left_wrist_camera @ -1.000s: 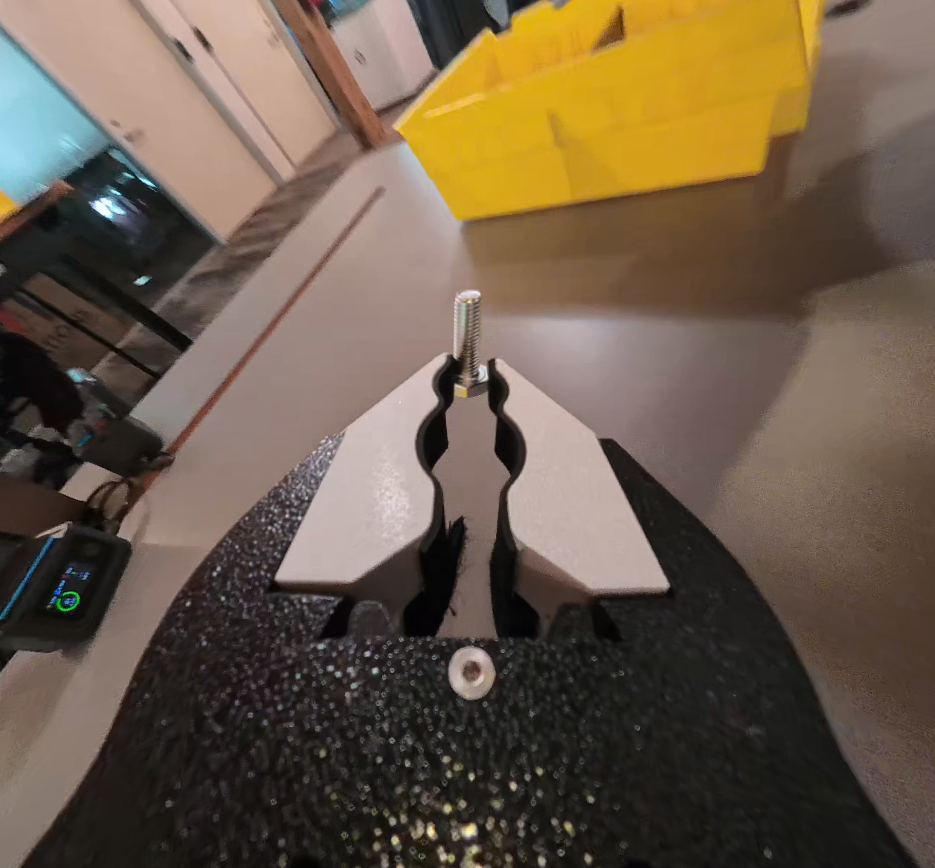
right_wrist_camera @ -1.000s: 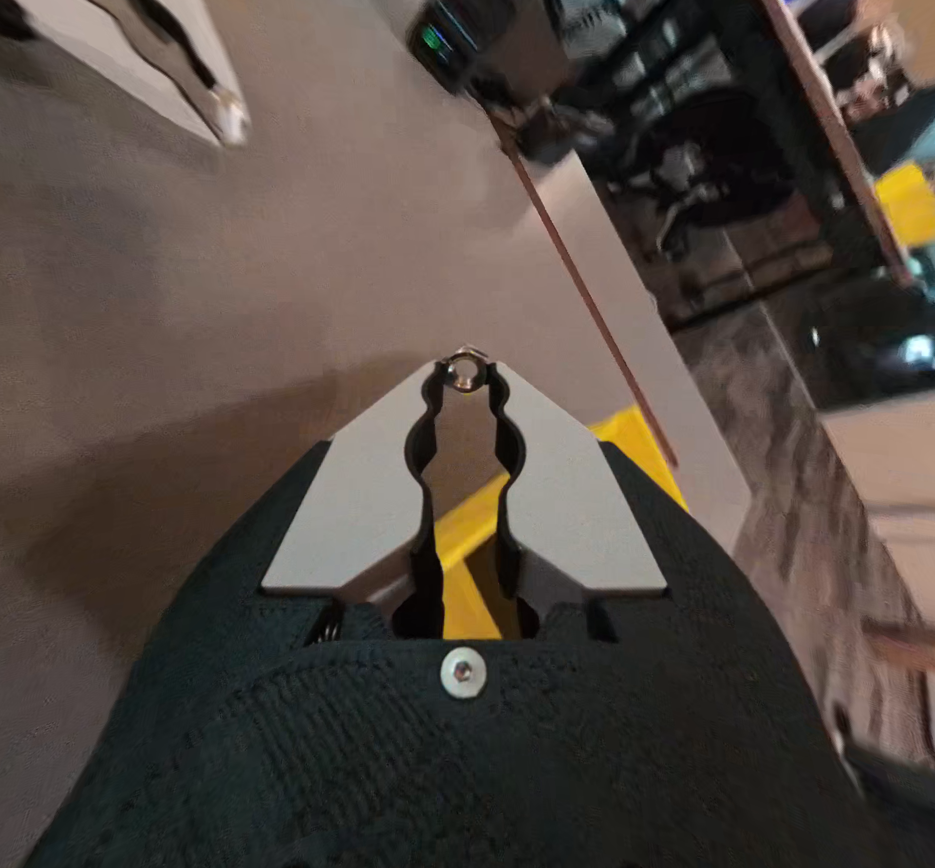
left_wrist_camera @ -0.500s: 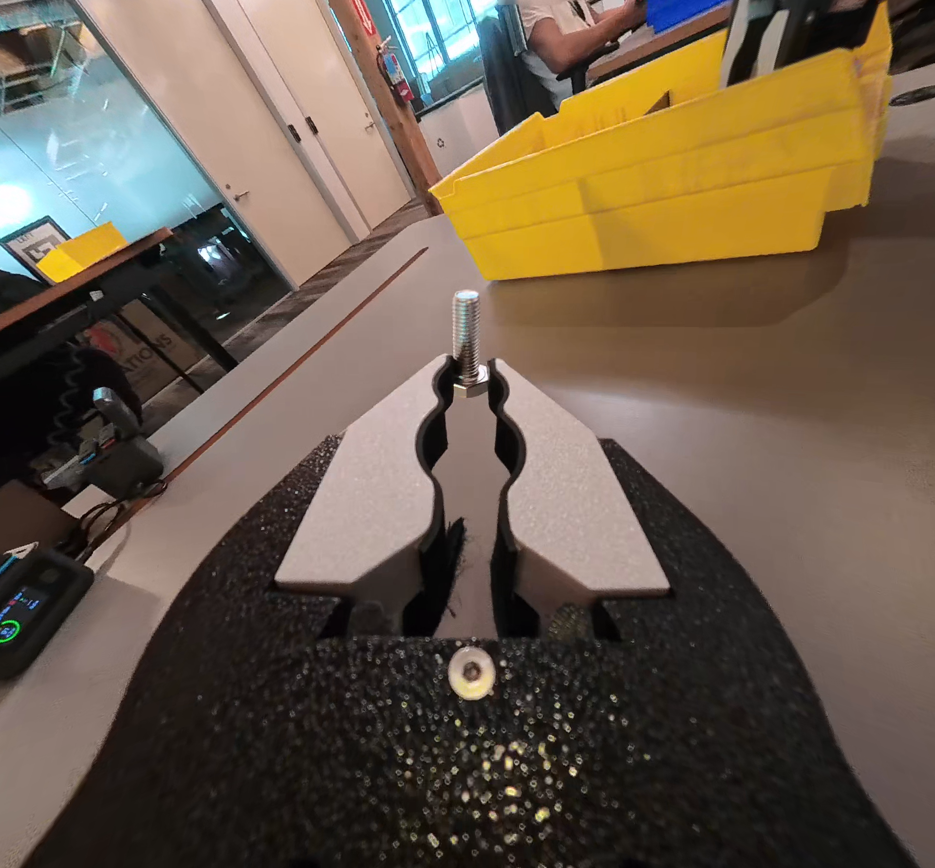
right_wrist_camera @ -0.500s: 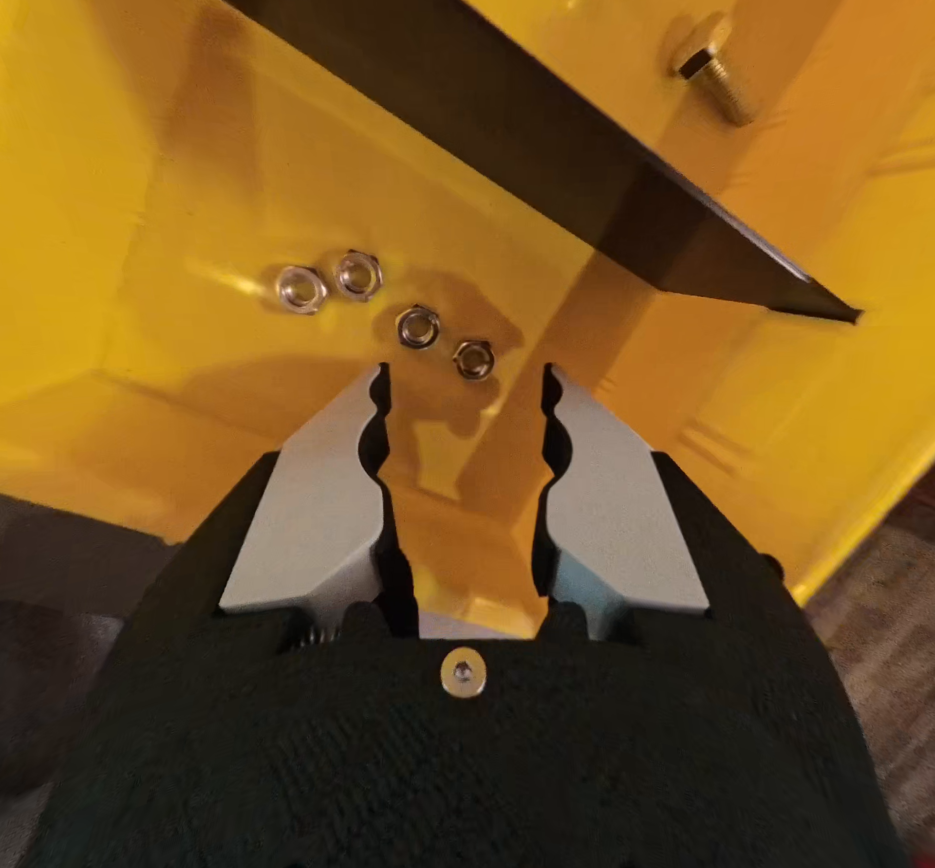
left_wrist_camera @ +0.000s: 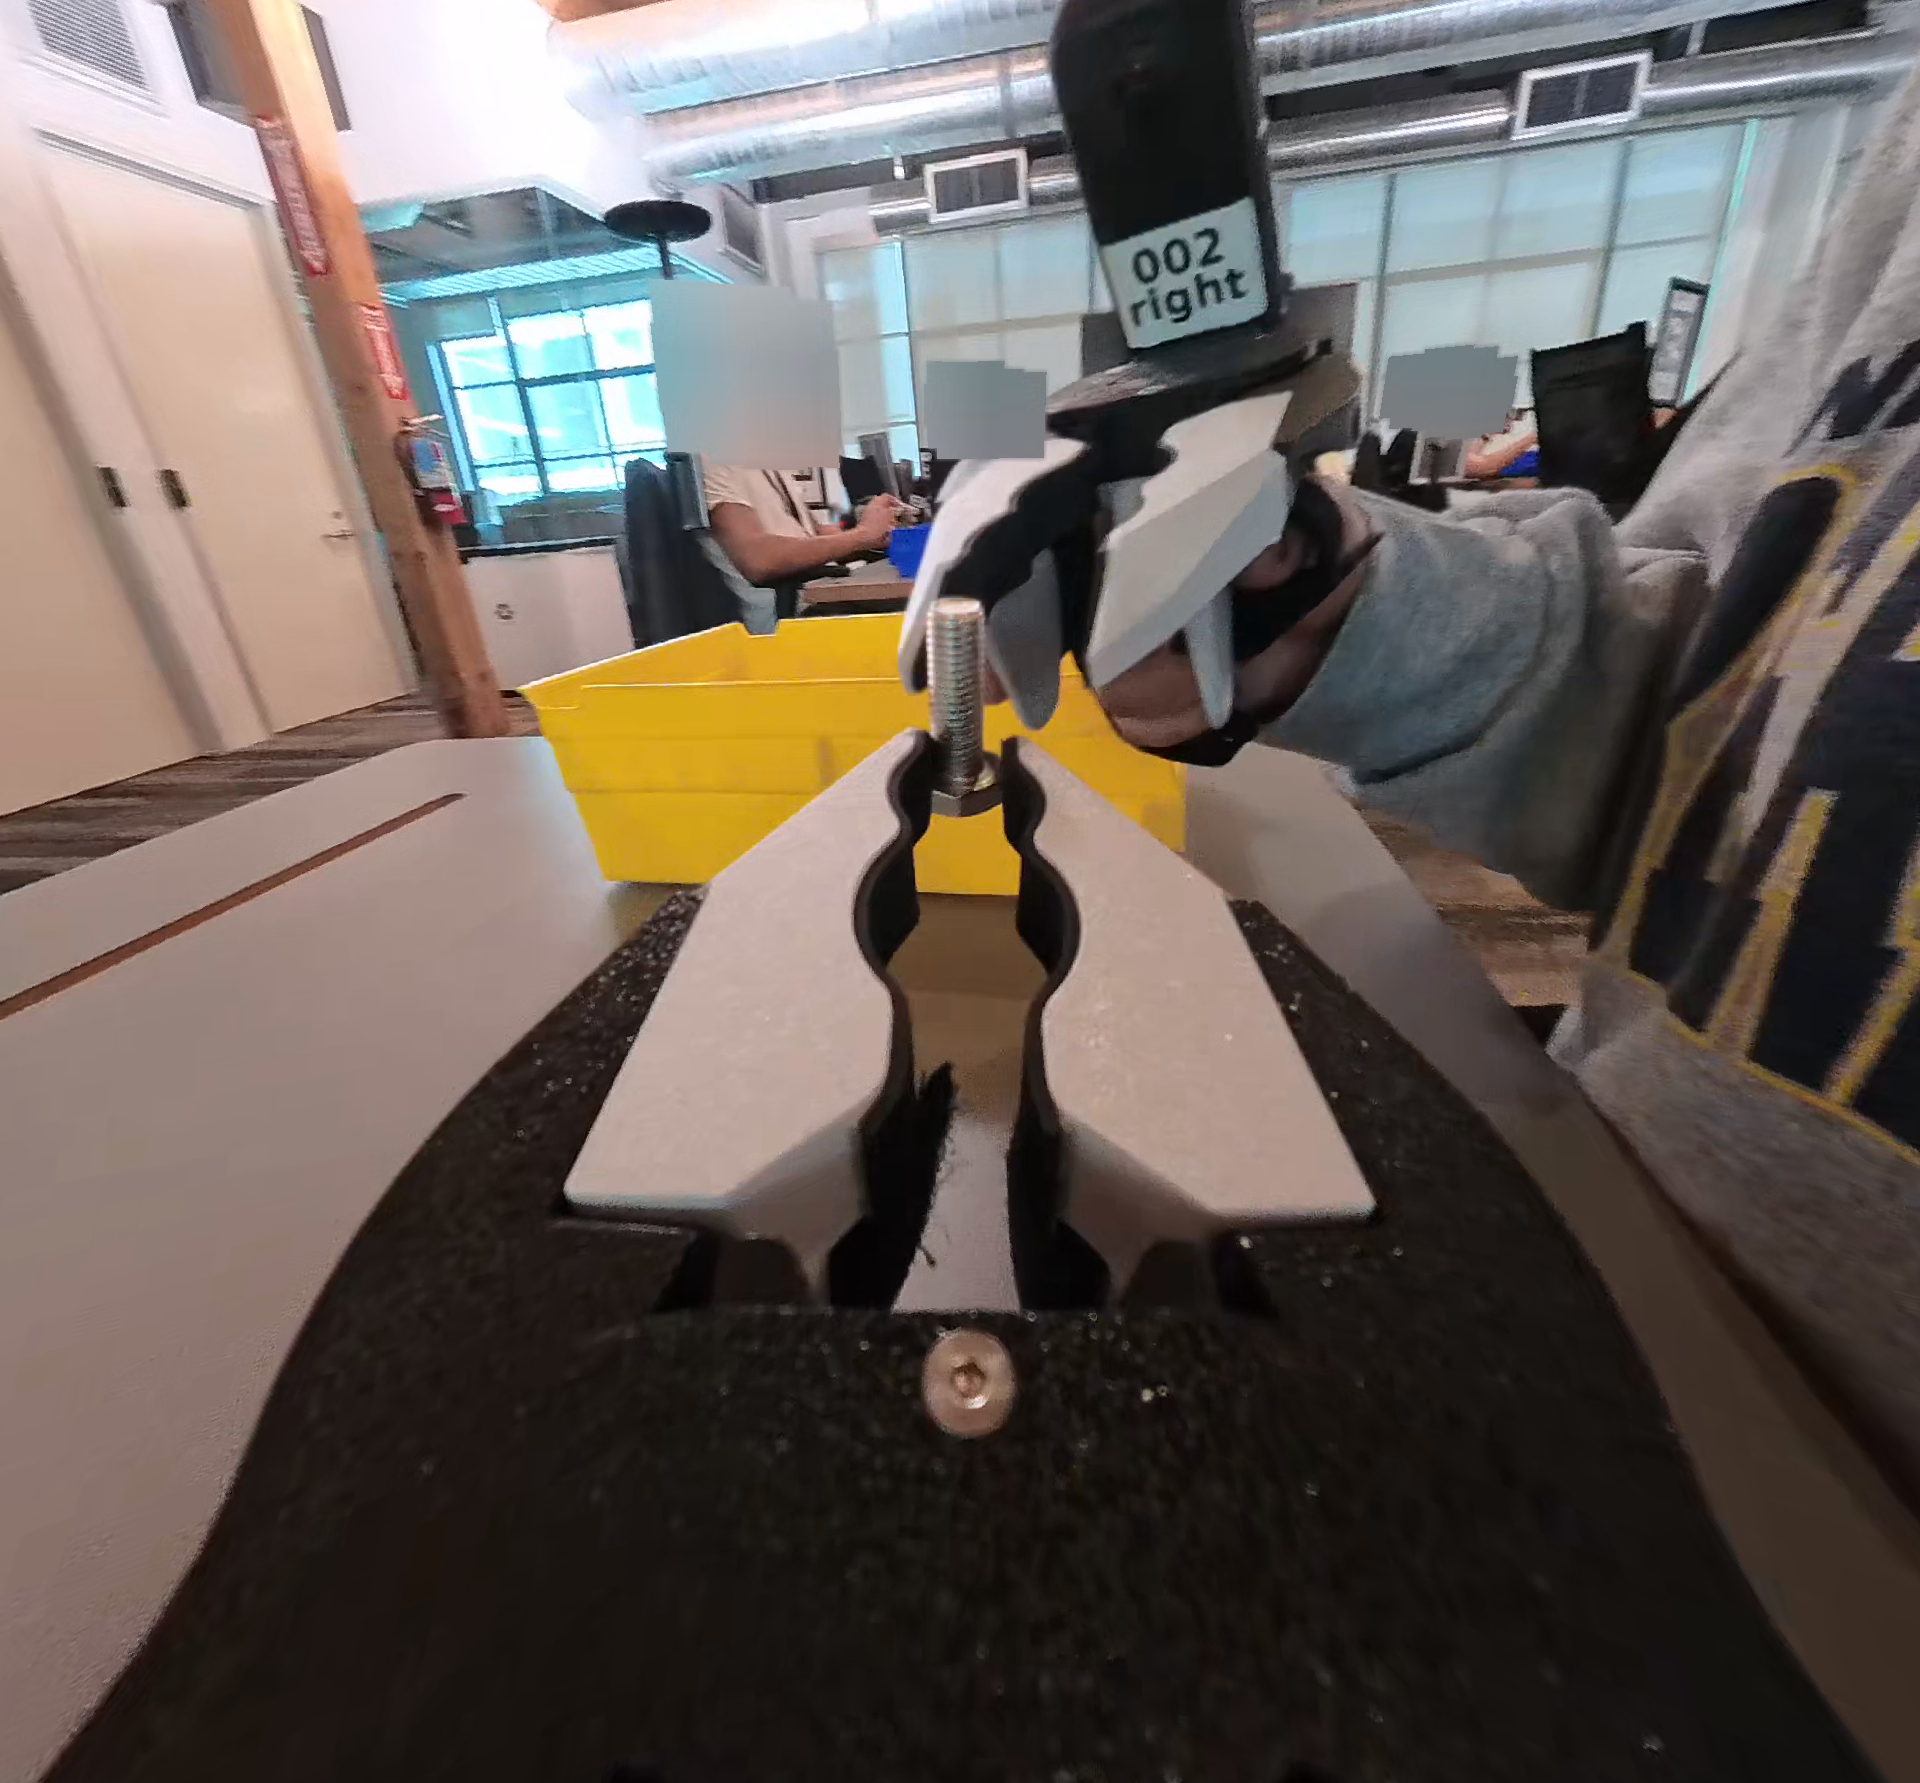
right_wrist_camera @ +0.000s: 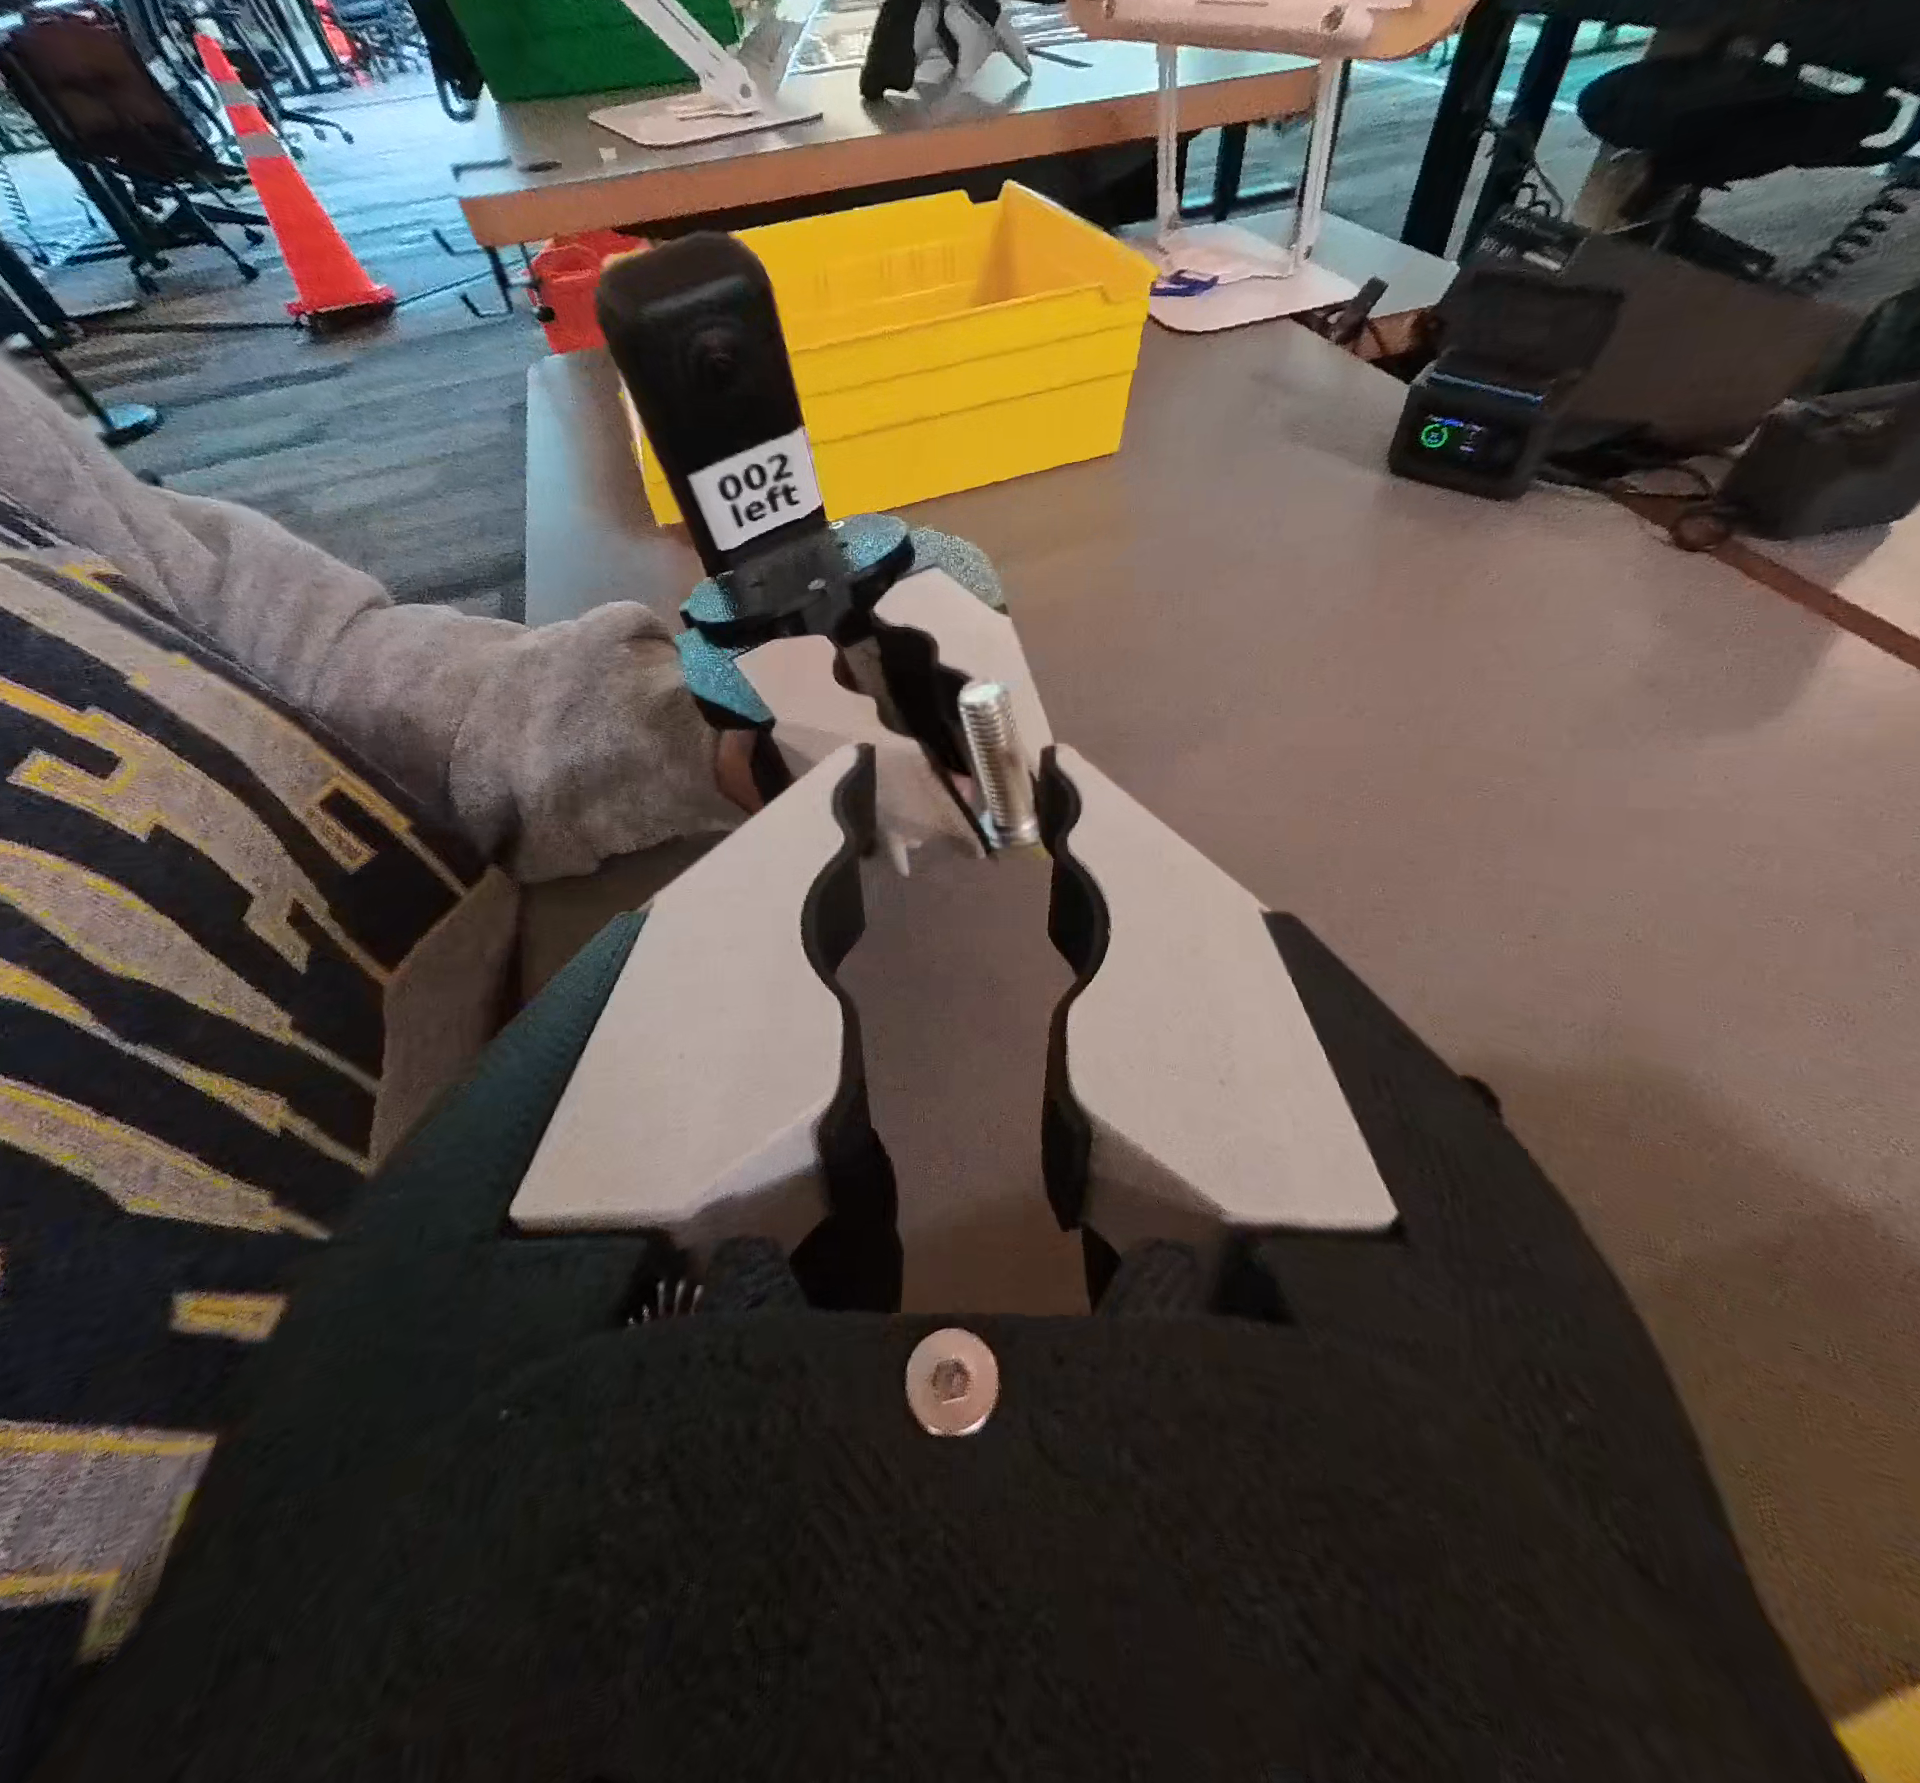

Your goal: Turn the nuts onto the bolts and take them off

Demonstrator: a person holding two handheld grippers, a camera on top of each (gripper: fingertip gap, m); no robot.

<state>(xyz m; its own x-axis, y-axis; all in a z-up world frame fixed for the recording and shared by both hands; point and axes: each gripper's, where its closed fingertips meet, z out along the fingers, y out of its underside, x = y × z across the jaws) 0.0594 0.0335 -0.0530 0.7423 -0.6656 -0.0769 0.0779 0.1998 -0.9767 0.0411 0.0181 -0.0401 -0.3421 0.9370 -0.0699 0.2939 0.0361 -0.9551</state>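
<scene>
My left gripper (left_wrist_camera: 961,769) is shut on the hex head of a silver bolt (left_wrist_camera: 956,673) and holds it upright, thread end up, above the grey table (left_wrist_camera: 260,985). No nut is on the thread. My right gripper (right_wrist_camera: 954,777) is open and empty, and the bolt (right_wrist_camera: 995,762) stands between its fingertips, close to the right one. In the left wrist view the right gripper (left_wrist_camera: 1008,663) comes in from above and behind the bolt's top. The left gripper (right_wrist_camera: 961,814) also shows in the right wrist view.
A yellow bin (left_wrist_camera: 727,725) stands on the table behind the bolt and also shows in the right wrist view (right_wrist_camera: 935,383). A black device with a lit screen (right_wrist_camera: 1475,440) sits at the table's right. A person's grey sleeve (left_wrist_camera: 1455,611) reaches in from the right. My two grippers' fingertips are within a few centimetres of each other.
The right gripper held a nut, opened over the yellow bin among loose nuts, then came back empty around the bolt. The left gripper tilted level, still holding the bolt.
</scene>
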